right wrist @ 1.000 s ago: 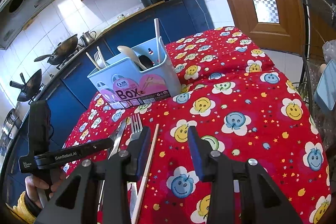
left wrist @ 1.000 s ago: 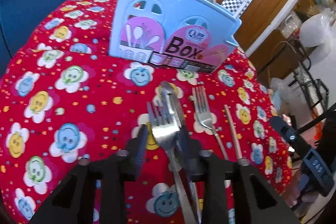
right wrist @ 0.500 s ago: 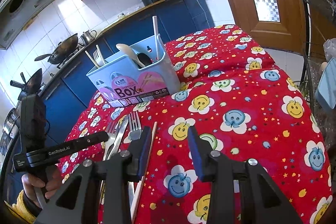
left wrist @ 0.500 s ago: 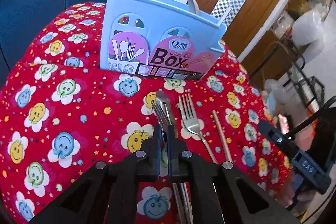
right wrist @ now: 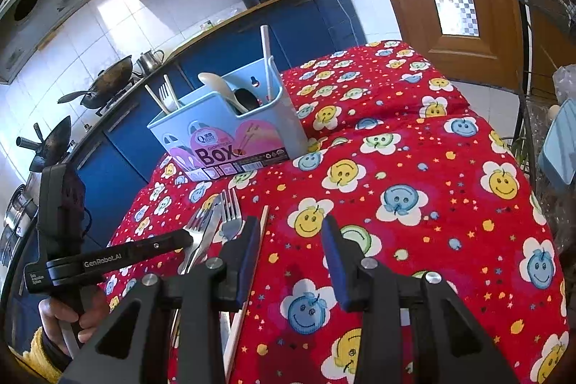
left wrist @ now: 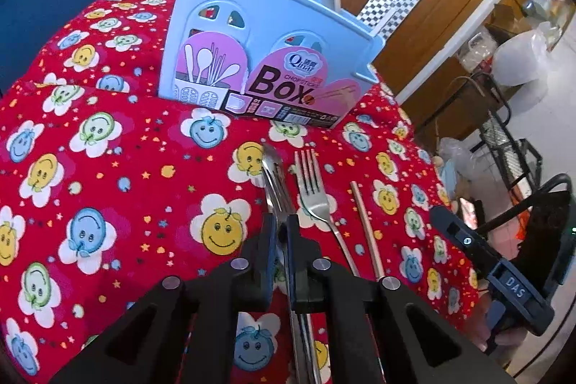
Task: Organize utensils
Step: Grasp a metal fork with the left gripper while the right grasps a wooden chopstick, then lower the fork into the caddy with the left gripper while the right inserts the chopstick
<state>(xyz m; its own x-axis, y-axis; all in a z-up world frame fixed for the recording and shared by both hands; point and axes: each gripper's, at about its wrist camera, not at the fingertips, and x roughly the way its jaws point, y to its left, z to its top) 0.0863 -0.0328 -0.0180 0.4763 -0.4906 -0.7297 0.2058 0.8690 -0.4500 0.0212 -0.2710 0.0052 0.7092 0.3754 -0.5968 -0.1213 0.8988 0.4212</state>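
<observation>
1. While the left gripper (left wrist: 282, 233) pinches a metal fork (left wrist: 275, 182) edge-on between nearly closed fingers, the tines stick out ahead of the fingertips and a butter knife (right wrist: 207, 236) lies right against it; whether the knife is caught in the same pinch cannot be told.
2. Just to the right of that claw, a second fork (left wrist: 313, 189) lies flat on the red smiley-flower tablecloth (left wrist: 108, 168), and a single chopstick (left wrist: 365, 225) lies beyond it.
3. Straight ahead of the claw stands the light blue utensil holder (left wrist: 266, 31), already holding a pale fork, chopsticks and spoons.
4. The right gripper (right wrist: 289, 240) hovers with its fingers wide and empty; the chopstick runs just beside its left finger.
5. Likely risks: the thin pinch on a narrow handle could let the fork swivel or slip during the lift. If the knife is trapped too, both may rise and one may drop. A tilted fork could catch the holder's rim and tip the light box.
6. Readable writing: the holder's pink label says "Box" in large dark letters, with a smaller word above that looks like "CHOPSTICK" and a round logo starting with "Q". The left tool's body reads "GenRobot.AI"; the right tool's body shows "DAS".
</observation>
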